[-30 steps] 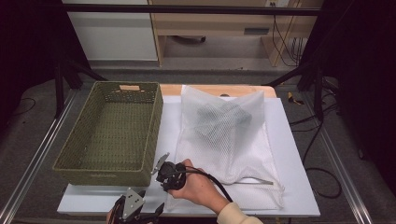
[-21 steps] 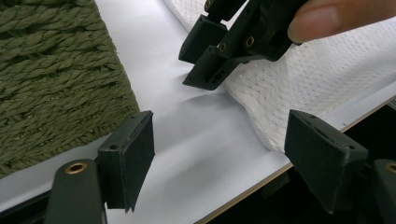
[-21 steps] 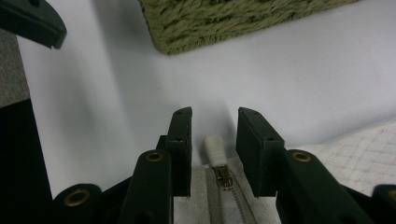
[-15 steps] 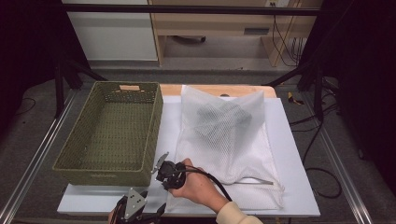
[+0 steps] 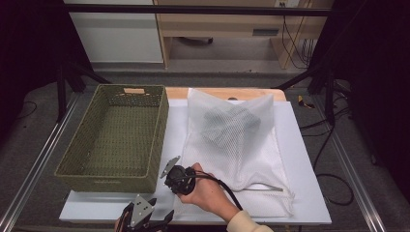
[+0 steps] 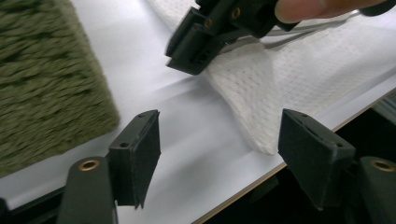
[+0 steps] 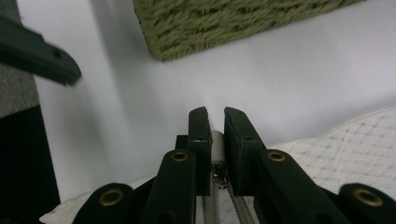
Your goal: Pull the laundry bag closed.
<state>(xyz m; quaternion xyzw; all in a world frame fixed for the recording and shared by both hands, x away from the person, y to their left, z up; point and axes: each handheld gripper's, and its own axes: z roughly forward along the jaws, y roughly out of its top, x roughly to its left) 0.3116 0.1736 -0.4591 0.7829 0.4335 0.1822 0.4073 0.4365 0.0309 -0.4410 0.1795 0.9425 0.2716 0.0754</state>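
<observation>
- My right tongs [image 7: 215, 122] are pinched on the zip pull [image 7: 217, 140] of the white mesh bag [image 5: 237, 145]; in the right gripper view the pale tab sits between the two black pads and the metal slider [image 7: 218, 178] lies just below it
- Those jaws have just been closing, and the gap left between them is taken up by the pull
- From the high view my right hand [image 5: 205, 191] rests on the near left corner of the bag, just beside the near right corner of the green woven basket [image 5: 116, 140]
- My left tongs [image 6: 219, 144] stand wide apart with nothing between the pads; their jaws have just been closing a little
- They hover over the near edge of the white surface [image 6: 154, 79], with the bag's corner [image 6: 254, 112] lying ahead of them and the basket wall [image 6: 46, 79] off to one side
- The left gripper view also catches the right tongs [image 6: 196, 46] farther off, down on that same corner of the mesh
- The bag lies flat on the surface to the right of the basket, touching nothing of it that I can see, with a dark bundle [image 5: 229, 123] showing through the mesh near its far end
- A thin grey cord [image 5: 263, 187] runs along the bag's near edge
</observation>
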